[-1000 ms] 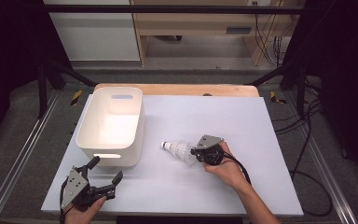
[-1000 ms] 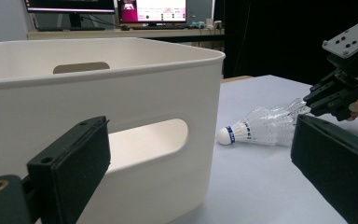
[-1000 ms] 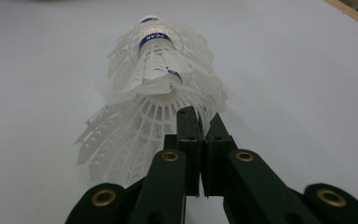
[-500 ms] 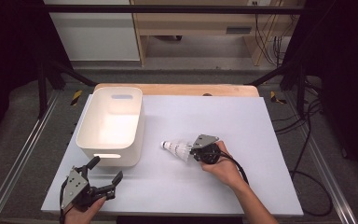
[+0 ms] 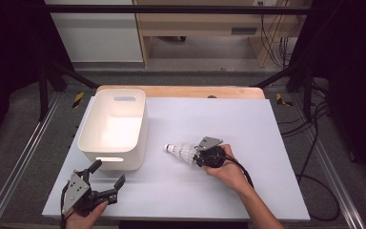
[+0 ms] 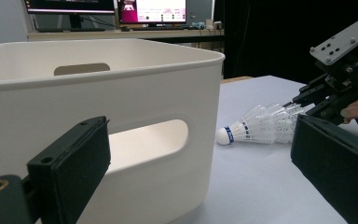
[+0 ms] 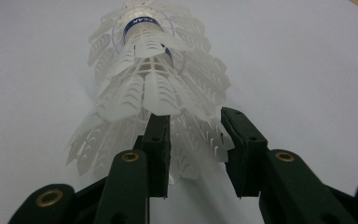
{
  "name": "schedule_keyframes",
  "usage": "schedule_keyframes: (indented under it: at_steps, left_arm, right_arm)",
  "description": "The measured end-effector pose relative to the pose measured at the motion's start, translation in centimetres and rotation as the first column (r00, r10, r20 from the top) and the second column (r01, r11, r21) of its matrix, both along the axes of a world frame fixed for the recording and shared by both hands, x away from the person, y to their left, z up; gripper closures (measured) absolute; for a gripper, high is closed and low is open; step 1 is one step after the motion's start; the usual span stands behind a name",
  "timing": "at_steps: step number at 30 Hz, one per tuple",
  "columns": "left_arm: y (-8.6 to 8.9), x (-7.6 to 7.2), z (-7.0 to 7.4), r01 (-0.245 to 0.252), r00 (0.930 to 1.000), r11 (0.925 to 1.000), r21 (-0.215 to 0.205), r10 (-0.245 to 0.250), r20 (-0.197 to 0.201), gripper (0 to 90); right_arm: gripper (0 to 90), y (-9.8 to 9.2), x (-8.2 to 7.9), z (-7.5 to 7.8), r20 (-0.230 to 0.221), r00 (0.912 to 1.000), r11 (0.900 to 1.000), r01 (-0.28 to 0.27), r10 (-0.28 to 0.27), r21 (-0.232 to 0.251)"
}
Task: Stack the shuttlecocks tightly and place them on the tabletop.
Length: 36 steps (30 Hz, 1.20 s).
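— Looking at the right gripper (image 5: 198,157), what is it doing with the shuttlecock stack (image 5: 181,151)?

— Its jaws have just been opening. In the right gripper view they are standing a little way apart around the wide skirt end of the stack (image 7: 154,84), one jaw reaching inside the feathers, the other just outside. The pads are no longer pressing, so I am reading that as a letting go rather than a grip.

— And where is the stack lying?

— It is lying on its side on the white table sheet (image 5: 267,138), cork end pointing toward the white bin (image 5: 114,131), just beside it but not touching. The left gripper view is showing the same thing: the stack (image 6: 261,130) resting on the sheet past the bin's corner (image 6: 121,116).

— What about the left gripper (image 5: 106,181)?

— It is sitting near the front edge of the sheet, close to the bin's near wall, jaws spread wide with nothing between them.

— So how far along is the work?

— Judging from this, not far. The bin is standing empty, as far as its inside is showing, and the stack is outside it. If the bin is the goal, gripping, lifting and dropping in are all remaining.
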<state>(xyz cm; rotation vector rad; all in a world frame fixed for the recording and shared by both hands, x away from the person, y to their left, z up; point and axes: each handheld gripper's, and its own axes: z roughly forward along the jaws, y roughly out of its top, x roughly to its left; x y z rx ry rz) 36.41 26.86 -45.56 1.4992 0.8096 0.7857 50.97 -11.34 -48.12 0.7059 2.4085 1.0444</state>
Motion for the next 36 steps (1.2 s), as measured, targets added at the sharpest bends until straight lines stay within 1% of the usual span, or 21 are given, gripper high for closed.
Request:
schedule_keyframes:
  at_steps: [9,17,25,26,31,36]
  left_arm:
    - [0.02,-0.02,0.02,-0.001,1.0000,1.0000,0.001,0.001,0.002,4.8]
    - [0.11,-0.04,0.04,-0.001,1.0000,1.0000,0.002,0.001,0.004,4.8]
    - [0.13,-0.05,0.03,-0.002,1.0000,1.0000,0.000,0.002,0.003,4.8]
    - [0.13,-0.05,0.04,-0.003,1.0000,1.0000,0.000,0.003,0.003,4.8]
    - [0.13,-0.04,0.03,-0.003,1.0000,1.0000,0.000,0.003,0.003,4.8]
    - [0.13,-0.06,0.04,-0.003,1.0000,1.0000,0.001,0.003,0.003,4.8]
  right_arm:
    - [55.3,-0.18,0.07,0.05,-0.003,0.9997,1.000,0.025,-0.025,-0.010]
    - [48.5,-0.36,0.16,0.11,-0.011,0.9988,0.999,0.047,-0.047,-0.003]
    - [45.1,-0.43,0.13,0.10,-0.032,0.9981,0.998,0.054,-0.054,0.008]
    - [44.9,-0.46,0.13,0.11,-0.042,0.9975,0.998,0.057,-0.057,0.013]
    - [44.1,-0.71,0.19,0.16,-0.058,0.9963,0.997,0.065,-0.063,0.035]
    - [43.0,-0.89,0.16,0.16,-0.072,0.9953,0.997,0.068,-0.066,0.038]
